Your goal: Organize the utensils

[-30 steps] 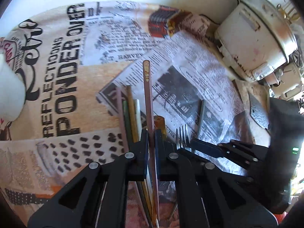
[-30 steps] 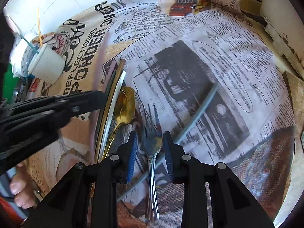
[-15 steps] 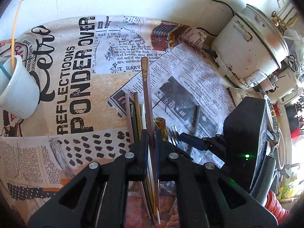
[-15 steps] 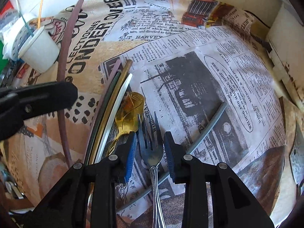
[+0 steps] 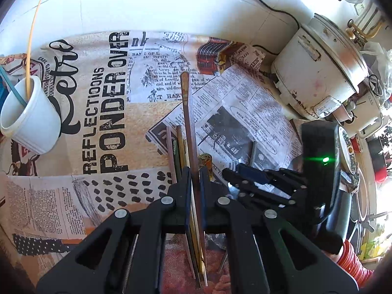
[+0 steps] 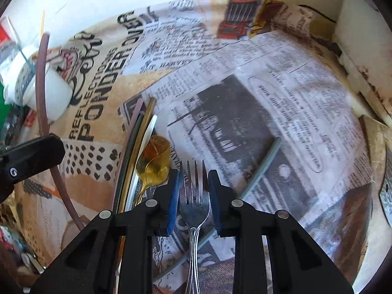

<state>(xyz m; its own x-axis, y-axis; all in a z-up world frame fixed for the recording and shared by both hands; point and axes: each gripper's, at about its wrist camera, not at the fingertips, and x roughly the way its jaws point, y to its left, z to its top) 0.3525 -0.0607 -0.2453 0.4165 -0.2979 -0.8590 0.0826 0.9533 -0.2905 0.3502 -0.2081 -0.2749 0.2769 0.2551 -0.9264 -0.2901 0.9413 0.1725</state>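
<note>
My left gripper (image 5: 195, 171) is shut on a long brown chopstick (image 5: 188, 125) and holds it above the table; the stick also shows in the right wrist view (image 6: 40, 83). Several more sticks (image 6: 137, 132) and a gold spoon (image 6: 154, 161) lie side by side on the newspaper-print cloth (image 6: 220, 56). My right gripper (image 6: 193, 191) has its jaws around the head of a silver fork (image 6: 194, 191), pads close beside it. A grey stick (image 6: 264, 164) lies diagonally to the right. A white cup (image 5: 29, 120) with a yellow and a blue stick stands far left.
A white rice cooker (image 5: 318, 68) with a black cord stands at the back right, with plates and red items (image 5: 355, 262) beyond it. A white wall (image 5: 147, 2) runs behind the cloth. The right gripper's body (image 5: 316, 171) is close beside my left one.
My left gripper has lifted higher with the brown chopstick, so the cup and wall show more. My right gripper has risen, and the fork head now sits between its pads.
</note>
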